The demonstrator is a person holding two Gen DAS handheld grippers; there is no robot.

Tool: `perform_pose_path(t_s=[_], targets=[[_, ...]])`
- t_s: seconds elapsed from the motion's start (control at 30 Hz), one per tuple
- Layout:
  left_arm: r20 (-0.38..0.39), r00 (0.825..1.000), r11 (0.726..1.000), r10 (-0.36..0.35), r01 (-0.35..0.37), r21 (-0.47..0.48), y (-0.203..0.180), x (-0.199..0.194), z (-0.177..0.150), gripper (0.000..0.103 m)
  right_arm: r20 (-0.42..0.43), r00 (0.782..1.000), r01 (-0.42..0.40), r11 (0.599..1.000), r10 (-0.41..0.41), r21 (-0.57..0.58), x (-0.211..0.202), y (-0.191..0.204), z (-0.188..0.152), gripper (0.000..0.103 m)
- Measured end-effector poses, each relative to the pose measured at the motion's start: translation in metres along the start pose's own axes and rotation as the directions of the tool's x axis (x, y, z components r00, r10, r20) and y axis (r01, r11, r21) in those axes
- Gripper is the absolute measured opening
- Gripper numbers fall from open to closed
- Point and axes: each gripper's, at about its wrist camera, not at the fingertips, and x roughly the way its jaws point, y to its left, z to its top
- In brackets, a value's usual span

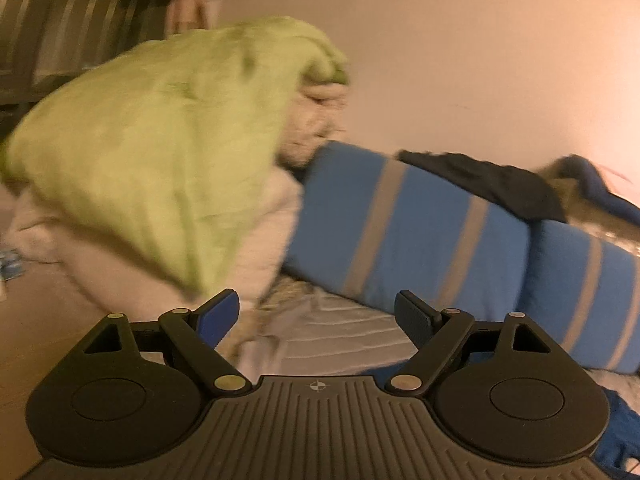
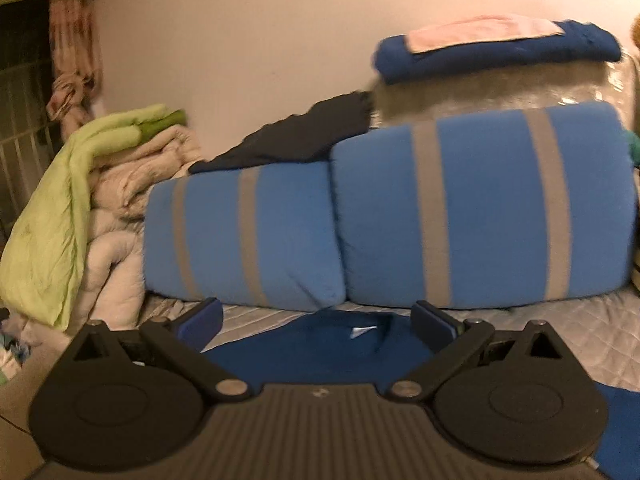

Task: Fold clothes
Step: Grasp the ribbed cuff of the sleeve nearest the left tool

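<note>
1. We see a dark blue knit shirt point(image 2: 320, 344) lying flat on the bed, its neckline with a small white label turned toward the pillows.
2. The bed carries a pale grey quilted mattress cover point(image 2: 592, 332) stitched in a diamond pattern.
3. Two plump bright-blue pillows with grey stripes point(image 2: 480, 208) lie side by side against the wall, with a limp black garment point(image 2: 304, 136) draped over their top.
4. A lime-green crinkled quilt point(image 1: 160, 140) lies over a heap of cream padded bedding point(image 2: 120, 208) to the left.
5. A folded dark blue cloth topped by a pink one point(image 2: 496, 46) rests on a clear plastic-wrapped bundle behind the pillows.
6. Our right gripper point(image 2: 318, 320) is spread wide and holds nothing; the shirt's collar lies between and just beneath its fingers.
7. Our left gripper point(image 1: 316, 318) is likewise wide apart and empty, over the mattress cover, with a blue edge of the shirt at its lower right.
</note>
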Motion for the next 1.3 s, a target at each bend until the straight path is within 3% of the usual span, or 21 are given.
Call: perform_pose_path(t_s=[0.17, 0.33, 0.5, 0.6, 0.67, 0.8, 0.9, 0.97, 1.03, 1.07, 1.2, 1.3], targets=[[-0.001, 0.997, 0.997, 0.073, -0.073, -0.034, 0.037, -0.012, -0.011, 0.086, -0.025, 0.997, -0.074, 0.997, 0.074, 0.029, 0.021, 0.026, -0.009, 0.103], [-0.080, 0.991, 0.986, 0.104, -0.113, -0.120, 0.075, 0.002, -0.049, 0.086, -0.074, 0.989, -0.126, 0.992, 0.128, 0.023, 0.046, 0.046, -0.042, 0.103], [-0.125, 0.990, 0.967, 0.066, -0.094, -0.236, 0.112, 0.019, -0.090, 0.085, -0.134, 0.971, -0.191, 0.979, 0.198, 0.066, 0.061, 0.040, -0.079, 0.103], [-0.126, 0.992, 0.932, 0.024, -0.067, -0.356, 0.138, 0.029, -0.113, 0.085, -0.130, 0.966, -0.208, 0.971, 0.223, 0.121, 0.063, 0.026, -0.094, 0.103], [-0.127, 0.992, 0.897, 0.013, -0.068, -0.436, 0.154, 0.036, -0.127, 0.085, -0.122, 0.965, -0.210, 0.964, 0.230, 0.161, 0.064, 0.017, -0.102, 0.103], [-0.156, 0.988, 0.782, -0.012, -0.088, -0.617, 0.189, 0.052, -0.153, 0.084, -0.130, 0.969, -0.181, 0.961, 0.211, 0.211, 0.071, 0.005, -0.107, 0.103], [-0.172, 0.985, 0.704, -0.014, -0.113, -0.702, 0.207, 0.059, -0.171, 0.083, -0.127, 0.971, -0.176, 0.962, 0.205, 0.208, 0.071, 0.004, -0.108, 0.103], [-0.183, 0.983, 0.649, -0.016, -0.129, -0.750, 0.218, 0.063, -0.182, 0.076, -0.137, 0.969, -0.175, 0.964, 0.204, 0.199, 0.072, 0.005, -0.110, 0.103], [-0.192, 0.981, 0.618, -0.010, -0.145, -0.773, 0.225, 0.065, -0.192, 0.065, -0.143, 0.968, -0.175, 0.966, 0.204, 0.191, 0.072, 0.006, -0.111, 0.103], [-0.191, 0.981, 0.601, -0.007, -0.149, -0.785, 0.227, 0.066, -0.197, 0.065, -0.145, 0.968, -0.177, 0.965, 0.206, 0.191, 0.072, 0.006, -0.112, 0.103], [-0.126, 0.992, 0.510, 0.008, -0.112, -0.853, 0.238, 0.064, -0.215, 0.060, -0.153, 0.966, -0.174, 0.962, 0.208, 0.210, 0.074, 0.003, -0.112, 0.103], [-0.049, 0.999, 0.399, 0.017, -0.052, -0.915, 0.246, 0.062, -0.228, 0.057, -0.160, 0.965, -0.170, 0.961, 0.207, 0.217, 0.076, 0.003, -0.113, 0.103]])
